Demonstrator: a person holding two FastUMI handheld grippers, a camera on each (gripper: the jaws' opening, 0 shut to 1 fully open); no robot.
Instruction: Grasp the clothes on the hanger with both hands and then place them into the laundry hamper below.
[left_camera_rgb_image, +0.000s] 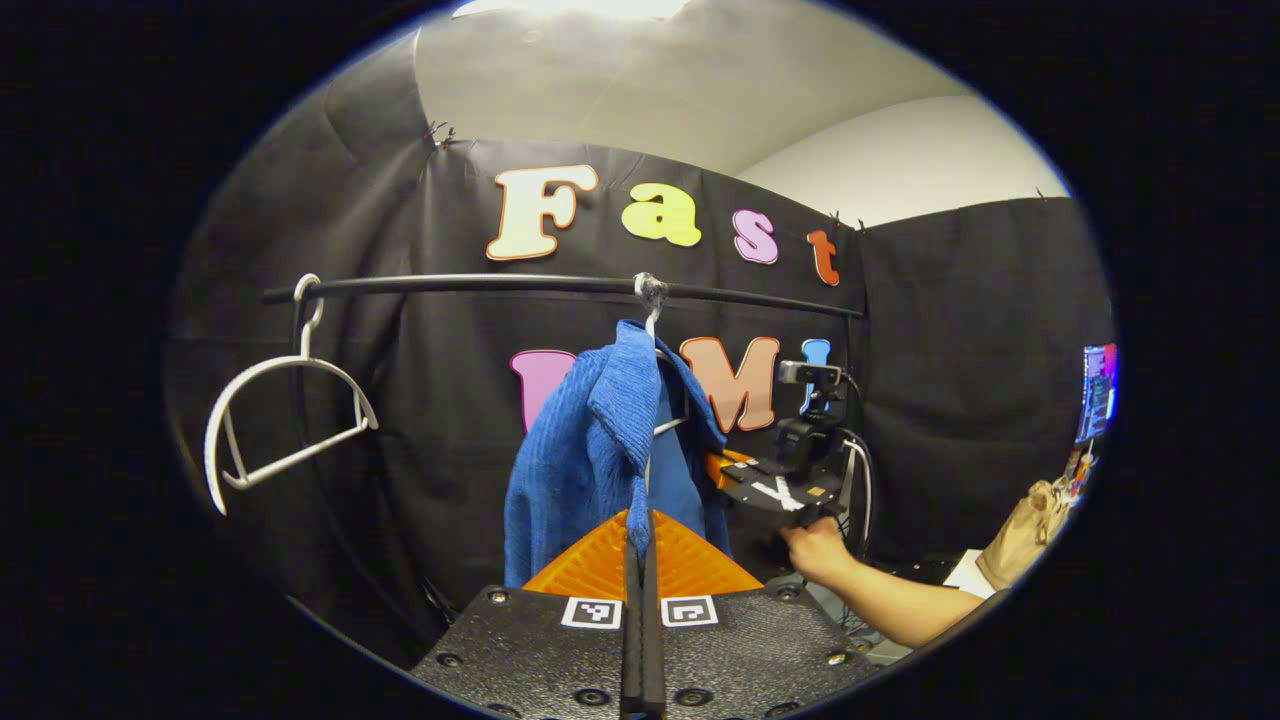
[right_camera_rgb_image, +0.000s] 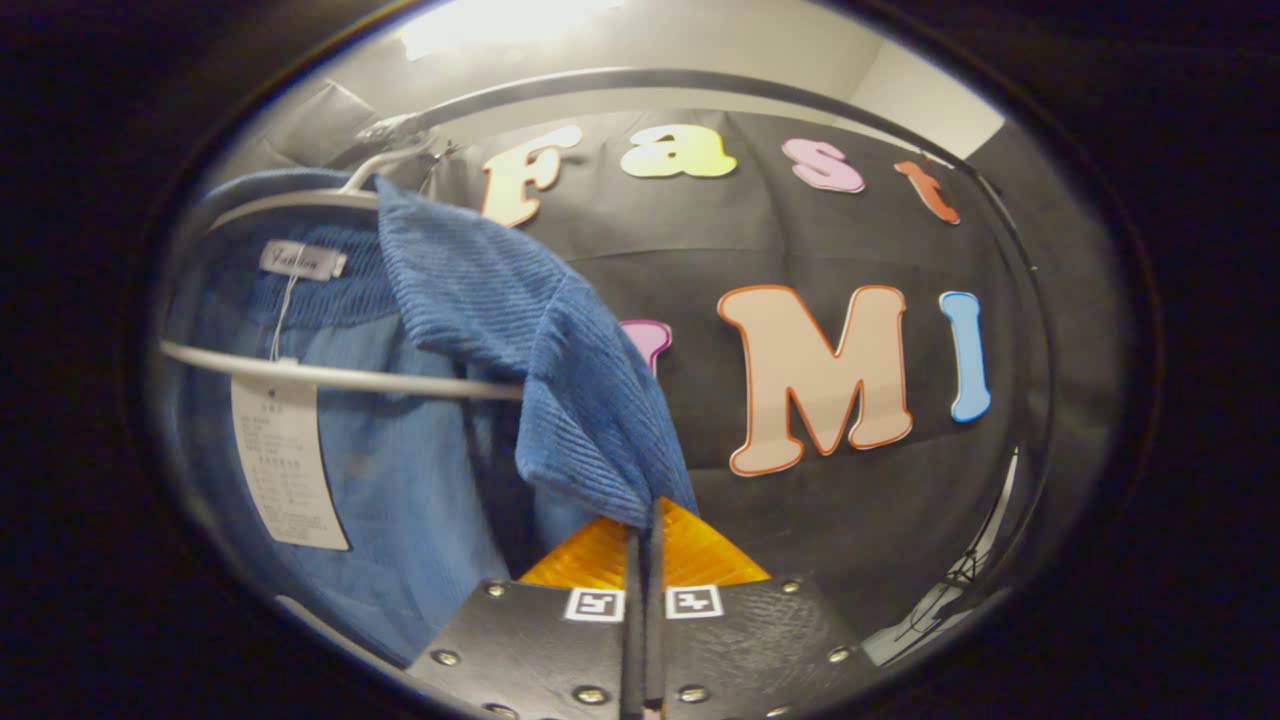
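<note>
Nearby, empty hanger (left_camera_rgb_image: 285, 420) shares rail (left_camera_rgb_image: 500, 285) with blue garment (left_camera_rgb_image: 590, 450)

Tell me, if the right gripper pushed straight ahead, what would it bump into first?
Nothing new: the right gripper is already shut on the blue garment. Beyond that fold probably lies the black cloth wall; depth is hard to judge.

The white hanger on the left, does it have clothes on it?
No, the white hanger hangs bare on the rail; the blue garment hangs further along.
</note>
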